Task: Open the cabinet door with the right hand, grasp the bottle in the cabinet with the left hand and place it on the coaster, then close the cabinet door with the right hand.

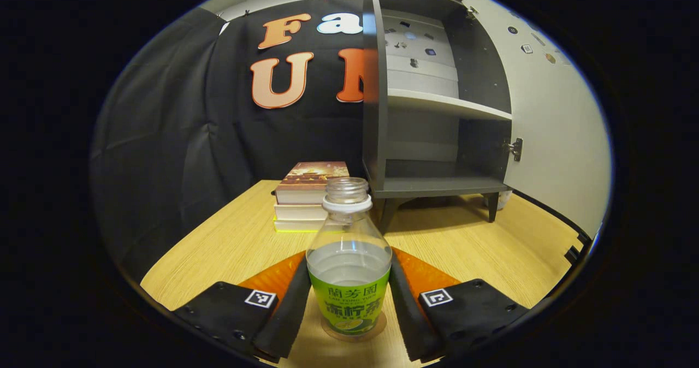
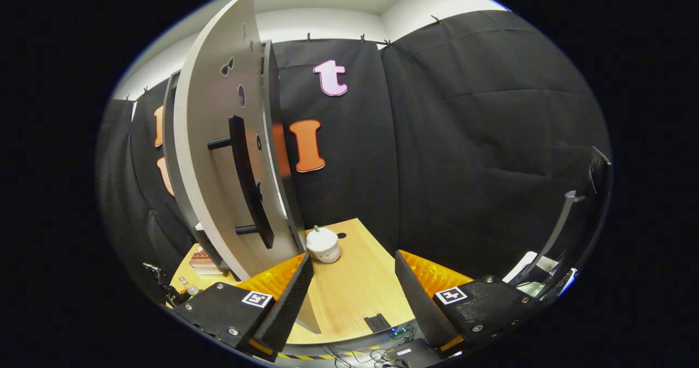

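Staged recording booth, black cloth walls (image 2: 464, 138) clipped up on all sides, wooden table (image 1: 229, 242), small grey cabinet (image 1: 437, 138), stacked books (image 1: 306, 199), loose cables (image 2: 377, 354) below

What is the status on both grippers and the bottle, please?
Left gripper astride bottle, grip unclear. Bottle upright on coaster. Right gripper open by open cabinet door, handle untouched. Nothing in the way.

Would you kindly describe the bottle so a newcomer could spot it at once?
On the light wooden table, before the open grey cabinet, a clear plastic bottle stands upright on a round coaster between the left gripper fingers. Green label, no cap, unlike the stacked books behind.
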### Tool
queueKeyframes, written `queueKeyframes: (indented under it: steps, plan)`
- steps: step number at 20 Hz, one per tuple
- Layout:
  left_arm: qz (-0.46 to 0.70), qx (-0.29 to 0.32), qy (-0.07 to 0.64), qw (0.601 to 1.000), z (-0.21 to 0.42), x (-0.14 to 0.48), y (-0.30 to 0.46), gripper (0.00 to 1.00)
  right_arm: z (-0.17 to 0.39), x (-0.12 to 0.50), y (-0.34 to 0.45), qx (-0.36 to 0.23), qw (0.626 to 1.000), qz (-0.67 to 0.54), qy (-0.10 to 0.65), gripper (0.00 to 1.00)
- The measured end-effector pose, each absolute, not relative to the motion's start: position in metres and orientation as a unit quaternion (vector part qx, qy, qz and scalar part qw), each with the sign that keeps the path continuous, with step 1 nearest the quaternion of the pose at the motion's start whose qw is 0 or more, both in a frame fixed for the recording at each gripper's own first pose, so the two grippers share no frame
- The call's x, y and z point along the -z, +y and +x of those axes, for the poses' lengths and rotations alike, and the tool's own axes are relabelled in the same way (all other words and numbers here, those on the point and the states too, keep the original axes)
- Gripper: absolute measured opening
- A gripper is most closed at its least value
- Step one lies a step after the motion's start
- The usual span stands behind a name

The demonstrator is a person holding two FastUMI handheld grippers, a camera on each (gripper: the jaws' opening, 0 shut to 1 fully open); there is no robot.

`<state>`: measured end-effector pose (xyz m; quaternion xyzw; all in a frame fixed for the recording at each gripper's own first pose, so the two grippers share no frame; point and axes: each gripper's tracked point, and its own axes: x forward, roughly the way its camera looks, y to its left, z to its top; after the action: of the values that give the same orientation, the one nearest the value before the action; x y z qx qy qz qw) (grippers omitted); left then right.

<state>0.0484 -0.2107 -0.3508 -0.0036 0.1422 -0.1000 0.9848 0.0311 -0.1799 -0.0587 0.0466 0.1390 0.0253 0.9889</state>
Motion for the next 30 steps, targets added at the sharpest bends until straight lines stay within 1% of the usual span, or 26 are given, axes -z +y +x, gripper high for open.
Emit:
queueKeyframes:
  steps: [8,10,17,27,30]
  plan:
    - [-0.001,0.085,0.153,0.984,0.031,0.357,-0.205,0.85,0.037,0.065,-0.173,-0.037,0.987,0.045,0.147,0.93]
    - [-0.008,0.079,0.152,0.985,0.03,0.356,-0.201,0.95,0.037,0.066,-0.172,-0.04,0.987,0.046,0.148,0.93]
    - [-0.021,0.066,0.147,0.987,0.017,0.339,-0.196,0.96,0.034,0.073,-0.174,-0.045,0.986,0.039,0.155,0.93]
    - [-0.015,0.072,0.119,0.99,-0.007,0.274,-0.193,0.96,0.034,0.094,-0.169,-0.063,0.982,0.042,0.174,0.93]
    - [-0.009,0.068,0.107,0.992,-0.015,0.241,-0.187,0.96,0.036,0.099,-0.164,-0.077,0.98,0.04,0.178,0.93]
